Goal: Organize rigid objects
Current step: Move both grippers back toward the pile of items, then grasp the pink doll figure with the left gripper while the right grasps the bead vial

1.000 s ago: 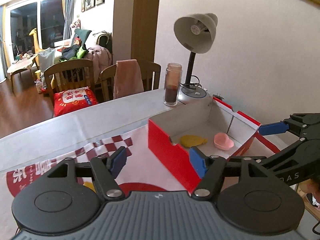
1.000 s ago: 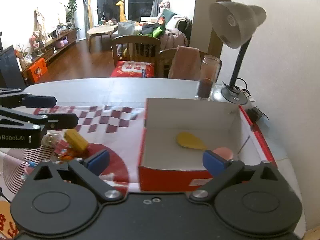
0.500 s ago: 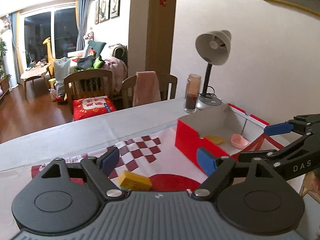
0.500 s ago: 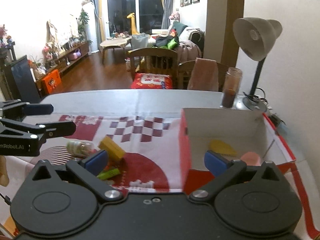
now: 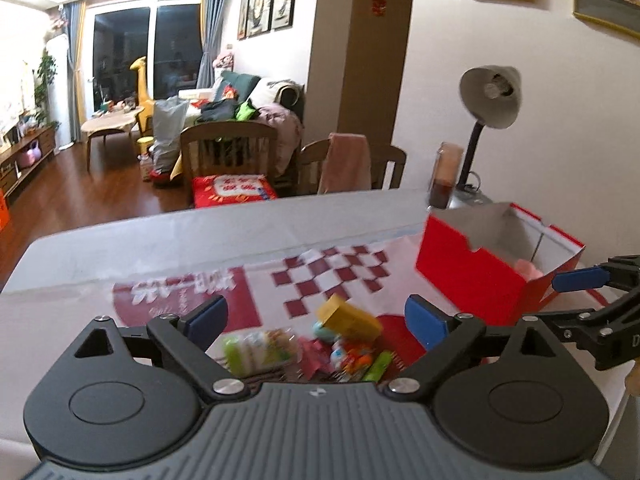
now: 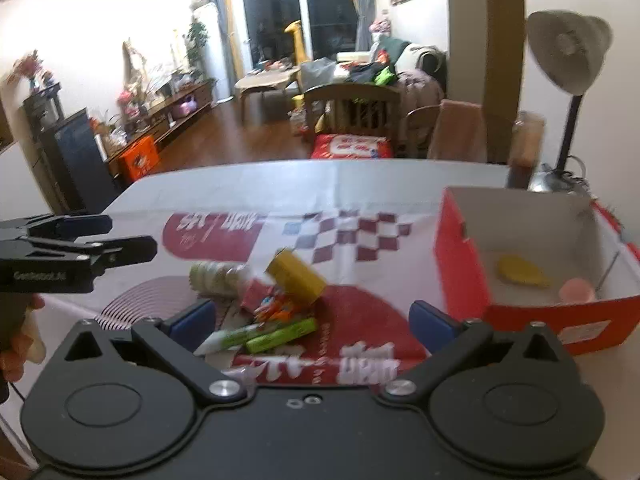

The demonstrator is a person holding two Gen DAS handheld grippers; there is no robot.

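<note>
A red cardboard box [image 6: 460,264] [image 5: 468,268] stands at the right of the table. It holds a yellow piece [image 6: 520,270] and a pink piece [image 6: 576,290]. A pile of small objects lies on the cloth to its left: a yellow block [image 6: 296,278] [image 5: 348,316], a clear bottle [image 6: 212,276] [image 5: 260,350], green sticks [image 6: 280,332] and small colourful bits. My left gripper [image 5: 316,320] is open and empty above the pile. My right gripper [image 6: 312,320] is open and empty, just before the pile.
A red-and-white patterned cloth [image 6: 360,236] covers the table. A desk lamp [image 6: 568,64] and a glass jar [image 6: 524,148] stand at the far right behind the box. Wooden chairs [image 6: 352,112] stand beyond the far table edge.
Both grippers have swung left and pulled back from the box; the pile of objects now sits between their fingers. Both stay open.
</note>
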